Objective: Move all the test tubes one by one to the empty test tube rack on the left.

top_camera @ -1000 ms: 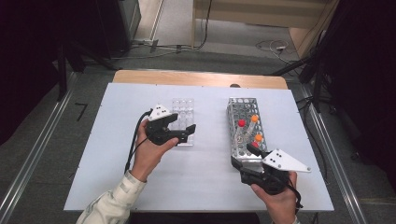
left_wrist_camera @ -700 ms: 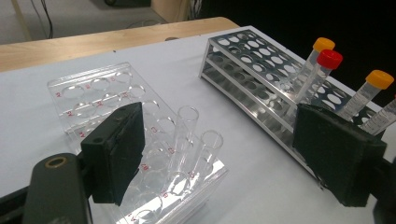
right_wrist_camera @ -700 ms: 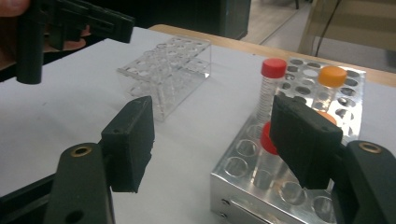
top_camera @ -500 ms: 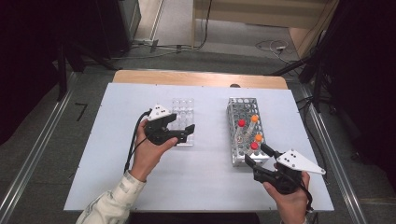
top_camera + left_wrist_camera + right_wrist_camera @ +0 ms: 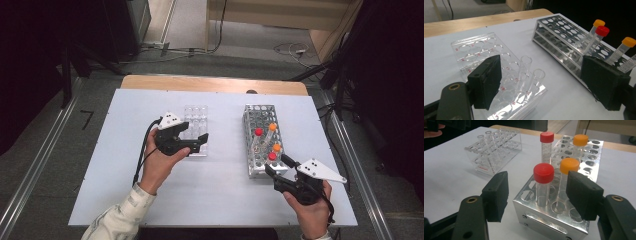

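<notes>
Vs a sec ago, right gripper (image 5: pixel 278 167) is sitting closer to the metal rack (image 5: pixel 260 141), jaws narrowing but not gripping, red-capped tube (image 5: pixel 543 182) standing upright at the rack's near end. Left gripper (image 5: pixel 201 140) is hovering released over the clear rack (image 5: pixel 196 118).

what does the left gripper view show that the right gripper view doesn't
Left gripper view: two uncapped glass tubes standing near the front of the clear rack, close between the open left tool.
Right gripper view: the metal rack's screwed end plate and the near red-capped tube between the right tool, whose pads stand clear of it.
Both: the two racks and four capped tubes.
</notes>
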`<state>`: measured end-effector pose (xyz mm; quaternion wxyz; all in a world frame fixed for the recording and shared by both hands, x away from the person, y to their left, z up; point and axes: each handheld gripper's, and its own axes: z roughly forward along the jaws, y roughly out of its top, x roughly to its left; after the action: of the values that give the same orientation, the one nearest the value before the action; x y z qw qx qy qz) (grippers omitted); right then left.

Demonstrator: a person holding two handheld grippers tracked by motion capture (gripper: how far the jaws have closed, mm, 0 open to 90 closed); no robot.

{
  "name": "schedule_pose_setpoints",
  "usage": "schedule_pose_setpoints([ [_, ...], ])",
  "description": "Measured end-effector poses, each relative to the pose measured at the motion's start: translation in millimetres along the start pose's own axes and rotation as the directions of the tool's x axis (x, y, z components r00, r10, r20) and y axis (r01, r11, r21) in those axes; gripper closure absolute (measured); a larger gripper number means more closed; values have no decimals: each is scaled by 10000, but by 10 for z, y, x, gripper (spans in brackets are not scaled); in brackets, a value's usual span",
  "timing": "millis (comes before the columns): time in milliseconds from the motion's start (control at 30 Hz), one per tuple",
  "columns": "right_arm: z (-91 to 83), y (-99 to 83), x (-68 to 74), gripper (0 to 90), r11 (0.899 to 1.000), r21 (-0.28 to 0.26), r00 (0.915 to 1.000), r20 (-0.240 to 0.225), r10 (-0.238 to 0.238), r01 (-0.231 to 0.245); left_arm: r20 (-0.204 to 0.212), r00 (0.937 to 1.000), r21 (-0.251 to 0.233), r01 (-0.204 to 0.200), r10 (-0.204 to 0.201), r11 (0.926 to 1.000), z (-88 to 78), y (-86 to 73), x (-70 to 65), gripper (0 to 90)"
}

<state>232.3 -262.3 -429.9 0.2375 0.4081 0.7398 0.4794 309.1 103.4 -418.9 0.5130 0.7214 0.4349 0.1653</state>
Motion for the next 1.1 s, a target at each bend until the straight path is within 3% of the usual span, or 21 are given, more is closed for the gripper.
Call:
schedule_pose_setpoints([
  [367, 63, -48, -6, 388, 9998, 209, 10000, -23, -57, 57, -22, 10000, 67, -21, 21, 10000, 12, -12, 1, 188],
  [1100, 314, -155, -81, 716, 9978, 629, 9997, 143, -197, 187, -10, 10000, -2, 2, -2, 10000, 7, -11, -11, 192],
])
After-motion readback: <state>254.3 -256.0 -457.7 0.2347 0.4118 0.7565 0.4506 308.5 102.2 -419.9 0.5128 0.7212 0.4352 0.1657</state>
